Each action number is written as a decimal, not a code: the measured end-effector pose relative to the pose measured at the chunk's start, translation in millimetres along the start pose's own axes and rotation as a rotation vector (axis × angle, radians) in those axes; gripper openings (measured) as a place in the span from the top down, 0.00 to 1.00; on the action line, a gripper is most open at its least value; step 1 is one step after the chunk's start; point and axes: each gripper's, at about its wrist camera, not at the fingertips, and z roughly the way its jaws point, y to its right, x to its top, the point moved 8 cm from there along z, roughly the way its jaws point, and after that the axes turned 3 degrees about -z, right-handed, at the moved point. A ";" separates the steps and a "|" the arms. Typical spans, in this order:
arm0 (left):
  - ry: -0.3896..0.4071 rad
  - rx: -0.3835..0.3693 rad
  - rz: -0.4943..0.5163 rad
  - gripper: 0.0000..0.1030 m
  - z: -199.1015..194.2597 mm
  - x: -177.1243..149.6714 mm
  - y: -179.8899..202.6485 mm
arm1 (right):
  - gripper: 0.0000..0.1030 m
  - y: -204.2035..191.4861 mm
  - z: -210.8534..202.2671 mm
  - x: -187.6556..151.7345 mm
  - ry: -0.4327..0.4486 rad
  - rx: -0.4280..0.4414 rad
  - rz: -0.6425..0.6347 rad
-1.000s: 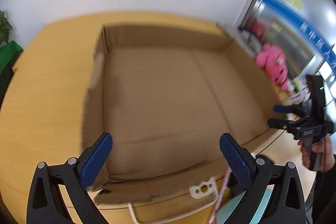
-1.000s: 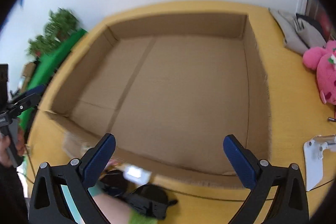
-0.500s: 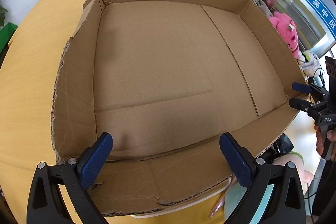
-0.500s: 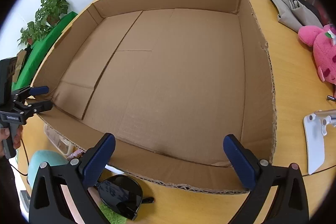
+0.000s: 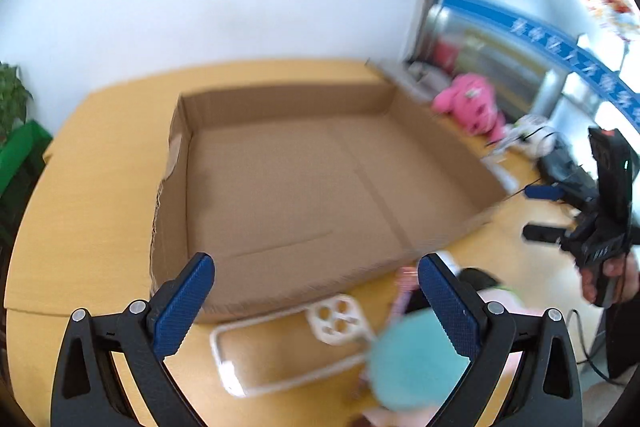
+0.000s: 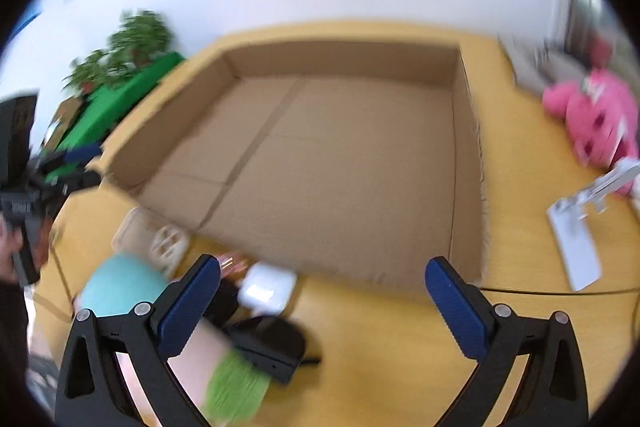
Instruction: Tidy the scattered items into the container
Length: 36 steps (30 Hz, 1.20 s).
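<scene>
Nearest the cameras, the left gripper (image 5: 316, 301) hangs with its jaws spread wide and nothing between them, and the right gripper (image 6: 322, 299) is the same: apart and empty. Just beyond the fingers, the scattered items crowd together on the table (image 5: 80, 211) in front of the box's near wall: a white phone case (image 5: 280, 343), a teal round object (image 5: 416, 359), a small white case (image 6: 266, 289), black sunglasses (image 6: 272, 343), and a green-and-pink soft thing (image 6: 224, 375) that is too blurred to identify. Both views are smeared, so exact edges are hard to judge.

Beyond the pile sits the cardboard box (image 5: 320, 183), open-topped, with nothing visible inside; none of the near items is in it yet.

The main risk is the clutter. With objects touching or overlapping, a closing gripper could pinch two at once or push a neighbour off the table edge. The thin phone case lies flat and may slip from the pads. The box's low front wall could catch a carried item. Farther right, a pink plush toy (image 6: 596, 115) and a white stand (image 6: 576, 227) lie well apart from the pile and could be overlooked.
</scene>
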 end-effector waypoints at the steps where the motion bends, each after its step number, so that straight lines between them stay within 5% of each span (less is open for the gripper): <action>1: 0.029 0.003 -0.010 0.00 -11.4 -6.3 5.7 | 0.01 -7.7 -12.1 -3.8 0.030 0.000 -0.029; 5: 0.092 0.041 -0.141 0.00 -29.1 -35.0 4.4 | 0.01 -44.2 -57.8 -29.2 0.191 0.024 -0.128; 12: 0.288 0.147 -0.334 0.00 -71.4 -69.8 4.6 | 0.01 -84.9 -50.7 -65.3 0.204 -0.013 -0.135; 17: 0.325 0.144 -0.246 0.00 -85.1 -72.8 27.6 | 0.01 -109.3 -47.0 -79.3 0.197 -0.029 -0.147; 22: 0.445 0.171 -0.167 0.00 -133.7 -48.9 29.7 | 0.01 -121.5 -55.7 -78.0 0.234 -0.028 -0.170; 25: 0.477 0.263 -0.062 0.00 -161.3 -17.1 27.9 | 0.01 -124.8 -60.6 -78.0 0.253 -0.015 -0.165; 28: 0.431 0.368 0.064 0.00 -153.8 23.8 22.5 | 0.01 -127.4 -60.4 -79.4 0.255 0.005 -0.149; 32: 0.182 0.356 0.121 0.00 -79.7 63.3 -0.2 | 0.01 -132.8 -57.8 -85.1 0.247 0.022 -0.115; 36: -0.026 0.514 0.357 0.00 -25.5 85.4 -16.7 | 0.01 -141.4 -63.2 -90.3 0.257 0.041 -0.120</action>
